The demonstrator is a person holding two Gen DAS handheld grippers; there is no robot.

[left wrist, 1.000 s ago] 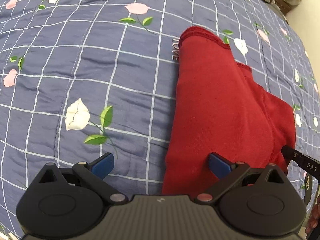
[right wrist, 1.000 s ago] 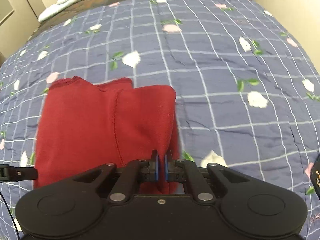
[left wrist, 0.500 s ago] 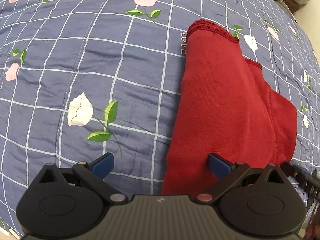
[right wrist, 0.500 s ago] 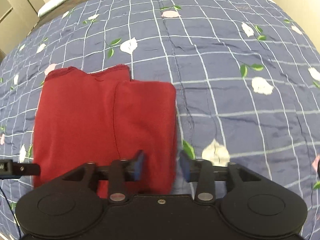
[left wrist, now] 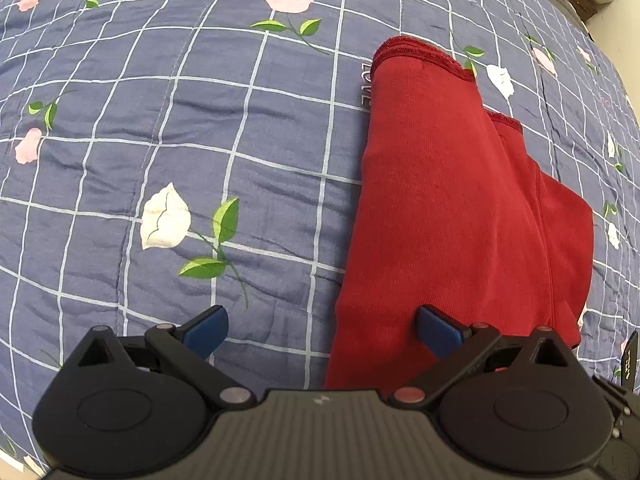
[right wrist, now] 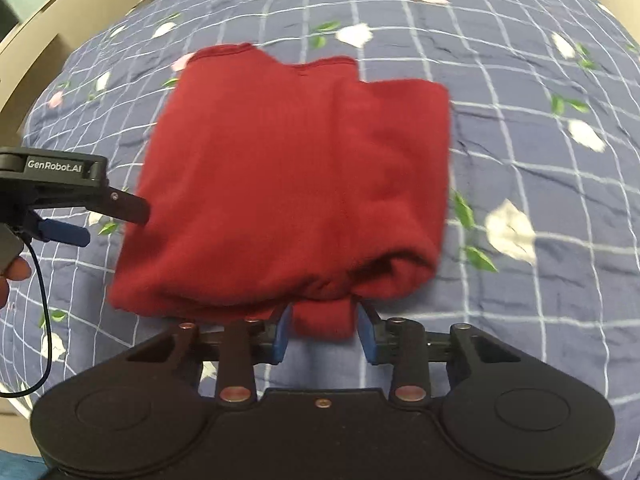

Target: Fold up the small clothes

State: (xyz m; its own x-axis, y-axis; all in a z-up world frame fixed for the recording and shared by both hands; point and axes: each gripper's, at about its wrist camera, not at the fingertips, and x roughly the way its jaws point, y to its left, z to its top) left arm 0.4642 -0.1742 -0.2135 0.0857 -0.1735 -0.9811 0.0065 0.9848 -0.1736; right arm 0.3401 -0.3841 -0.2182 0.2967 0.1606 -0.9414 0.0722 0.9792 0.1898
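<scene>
A folded red garment (right wrist: 296,184) lies flat on a blue checked bedspread (left wrist: 160,152) printed with flowers. In the left wrist view it runs from the upper middle of the frame down to the lower right, with its hemmed edge at the top. Its long left edge is straight, with open quilt filling the whole left half of the frame. In the right wrist view there is bare quilt to the right of the garment and above it too.

The left gripper (left wrist: 322,328) points steeply down at the bed with its jaws spread wide. One blue pad sits over bare quilt and the other over the garment's near end, so the cloth's left edge falls between them, though neither pad presses on it. In the right wrist view this gripper reaches in from the left edge, beside the garment, and a fingertip (right wrist: 16,270) shows below it.

The right gripper (right wrist: 324,336) also tilts steeply down at the near edge of the garment. Its jaws are closing, and a small tab of red cloth sits between the pads; I cannot tell whether they are touching it yet. That view is smeared with blur, and the near fold is partly hidden behind the gripper body.
</scene>
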